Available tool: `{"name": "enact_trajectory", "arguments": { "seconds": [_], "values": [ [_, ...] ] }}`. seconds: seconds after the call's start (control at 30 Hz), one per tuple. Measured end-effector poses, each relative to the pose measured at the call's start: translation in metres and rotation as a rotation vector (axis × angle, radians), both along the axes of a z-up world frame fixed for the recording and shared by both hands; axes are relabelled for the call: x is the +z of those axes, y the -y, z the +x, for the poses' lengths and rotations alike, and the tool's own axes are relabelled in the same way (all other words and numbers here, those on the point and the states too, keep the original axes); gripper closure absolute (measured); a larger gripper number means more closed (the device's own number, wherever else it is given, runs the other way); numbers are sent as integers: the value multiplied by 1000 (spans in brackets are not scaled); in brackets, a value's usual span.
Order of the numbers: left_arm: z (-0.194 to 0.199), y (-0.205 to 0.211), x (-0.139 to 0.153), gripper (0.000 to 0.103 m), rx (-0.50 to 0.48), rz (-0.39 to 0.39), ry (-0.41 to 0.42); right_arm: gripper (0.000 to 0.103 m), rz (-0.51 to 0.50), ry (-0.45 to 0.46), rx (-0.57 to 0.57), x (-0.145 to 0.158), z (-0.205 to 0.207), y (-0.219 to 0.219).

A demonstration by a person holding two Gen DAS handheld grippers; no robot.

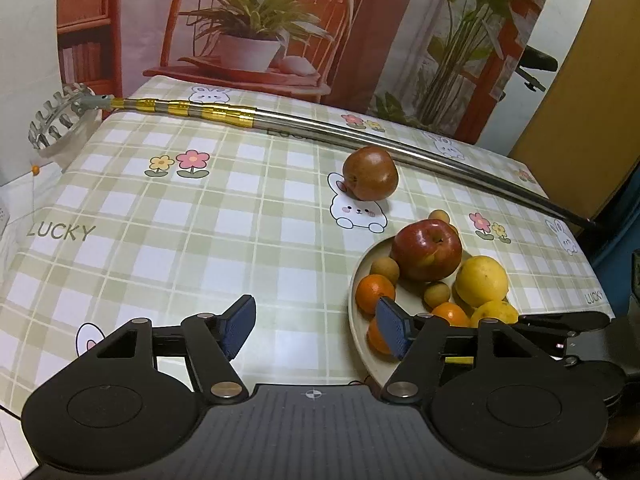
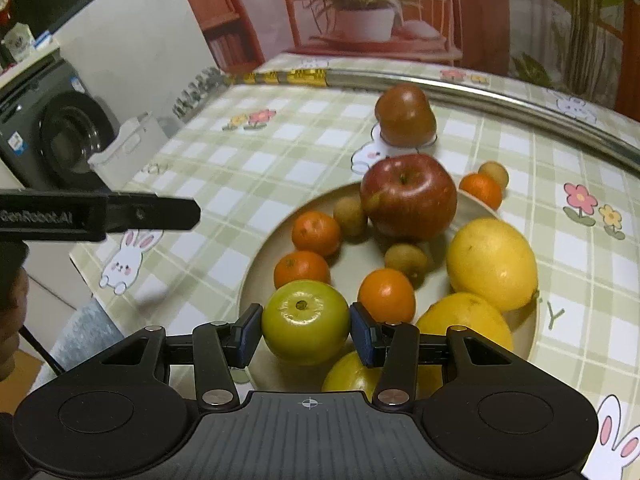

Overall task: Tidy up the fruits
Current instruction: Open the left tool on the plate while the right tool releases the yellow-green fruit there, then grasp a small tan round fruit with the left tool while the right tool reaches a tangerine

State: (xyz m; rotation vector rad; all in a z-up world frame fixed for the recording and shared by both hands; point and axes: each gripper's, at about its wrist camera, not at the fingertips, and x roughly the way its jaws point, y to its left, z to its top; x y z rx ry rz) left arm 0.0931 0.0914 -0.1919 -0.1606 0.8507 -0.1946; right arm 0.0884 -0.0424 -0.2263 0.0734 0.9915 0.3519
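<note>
The right gripper (image 2: 306, 330) has its blue-padded fingers (image 2: 248, 334) pinching a green fruit (image 2: 306, 326) on both flanks, stem end facing up, just above the near rim of the plate (image 2: 256, 276). Whether the fruit rests on the plate or hangs slightly clear of it cannot be told. The plate's near side is crowded: a small orange (image 2: 386, 295) sits just beside the green fruit, with lemons (image 2: 492, 264) right of that, so the placement looks best done by lowering straight down into the bare gap at the near left, easing the fingers apart only once the fruit is settled, so it does not roll off the rim or knock the oranges. The left gripper (image 1: 316, 326) hangs with its fingers spread and holding nothing, low over the bench (image 1: 160, 216) just left of the plate. Farther out, a red apple (image 2: 408, 200) sits in the plate's middle, and a brown fruit (image 2: 406, 116) lies alone on the bench beyond the plate, probably the next to gather. Past it a long metal pole (image 1: 360, 140) crosses the cloth. The tablecloth reads "LUCKY"; the left gripper's side, in the right wrist view, reads "GenRobot.AI".
</note>
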Motion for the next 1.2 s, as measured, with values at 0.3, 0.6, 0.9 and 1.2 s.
{"name": "enact_trajectory", "arguments": {
  "seconds": [0.3, 0.6, 0.9, 1.2],
  "values": [
    [-5, -2, 1, 32, 8, -4, 9, 59, -31, -23, 4, -4, 3, -4],
    [-6, 2, 0, 32, 7, 6, 4, 58, -30, -2, 2, 0, -3, 0],
    [-7, 7, 1, 32, 10, 9, -3, 58, -30, 127, -39, 25, -14, 16],
    [-4, 8, -2, 32, 12, 8, -18, 58, -20, 187, -138, 38, -15, 51]
  ]
}}
